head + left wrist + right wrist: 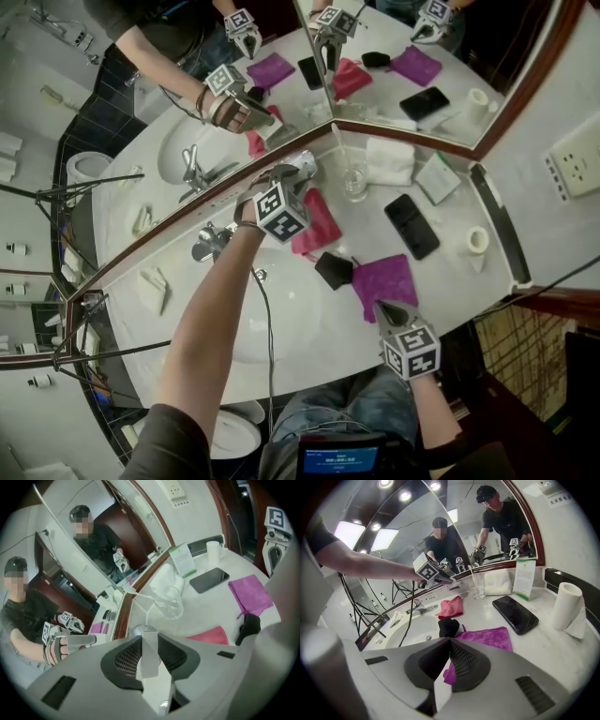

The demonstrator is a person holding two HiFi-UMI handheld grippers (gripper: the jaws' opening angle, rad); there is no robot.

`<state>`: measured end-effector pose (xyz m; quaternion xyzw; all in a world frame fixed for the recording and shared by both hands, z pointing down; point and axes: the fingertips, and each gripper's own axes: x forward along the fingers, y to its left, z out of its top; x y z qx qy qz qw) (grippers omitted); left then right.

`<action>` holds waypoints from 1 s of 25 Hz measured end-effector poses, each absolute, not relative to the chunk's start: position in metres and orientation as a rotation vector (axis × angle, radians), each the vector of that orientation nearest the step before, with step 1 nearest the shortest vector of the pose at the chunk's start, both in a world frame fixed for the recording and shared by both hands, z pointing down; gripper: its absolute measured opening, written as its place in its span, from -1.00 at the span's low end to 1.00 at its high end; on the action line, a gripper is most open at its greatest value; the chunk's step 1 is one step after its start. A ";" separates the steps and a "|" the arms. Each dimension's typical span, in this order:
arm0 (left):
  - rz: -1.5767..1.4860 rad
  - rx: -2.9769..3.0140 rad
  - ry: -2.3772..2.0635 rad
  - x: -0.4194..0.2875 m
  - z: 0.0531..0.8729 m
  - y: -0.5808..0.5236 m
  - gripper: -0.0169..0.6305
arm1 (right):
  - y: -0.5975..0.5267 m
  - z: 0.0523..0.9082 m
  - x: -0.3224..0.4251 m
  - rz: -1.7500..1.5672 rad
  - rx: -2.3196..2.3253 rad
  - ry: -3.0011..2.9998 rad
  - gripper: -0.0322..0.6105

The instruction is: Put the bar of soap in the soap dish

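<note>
Between the pads of the left claw [150,638]: white soap [149,659], clamped, near the mirror [89,569]; a silvery dish [142,630] shows just beyond the tips. Right claw [449,641] closed, empty, over the purple cloth [488,637] at the front of the counter [546,641].

1. On the counter [441,281], the near cloth [384,281] lies at my right gripper's [451,641] 12 o'clock.
2. A small bundle [333,270] touches its 9 o'clock edge; the basin [300,328] is at 8.
3. The far cloth [314,225] lies at its 10, the phone [411,225] at 1.
4. Round the phone: glass [354,180] at 10, folded towel [389,159] at 11, card [436,178] at 1, paper roll [477,241] at 3.
</note>
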<state>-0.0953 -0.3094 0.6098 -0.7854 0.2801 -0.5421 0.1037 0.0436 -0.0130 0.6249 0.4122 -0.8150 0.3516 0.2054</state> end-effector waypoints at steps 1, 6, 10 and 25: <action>-1.561 -2.348 0.858 -0.093 0.601 -0.308 -0.61 | -0.014 0.623 0.043 0.978 1.148 -2.274 -0.85; -1.310 -2.528 1.085 -0.081 0.552 -0.305 -0.61 | -0.018 0.613 0.042 0.961 1.134 -2.285 -0.85; -1.015 -2.698 1.330 -0.078 0.508 -0.300 -0.61 | -0.024 0.599 0.043 0.923 1.111 -2.293 -0.85; -0.545 -2.818 1.745 -0.086 0.404 -0.225 -0.61 | -0.063 0.528 0.045 0.750 1.053 -2.361 -0.85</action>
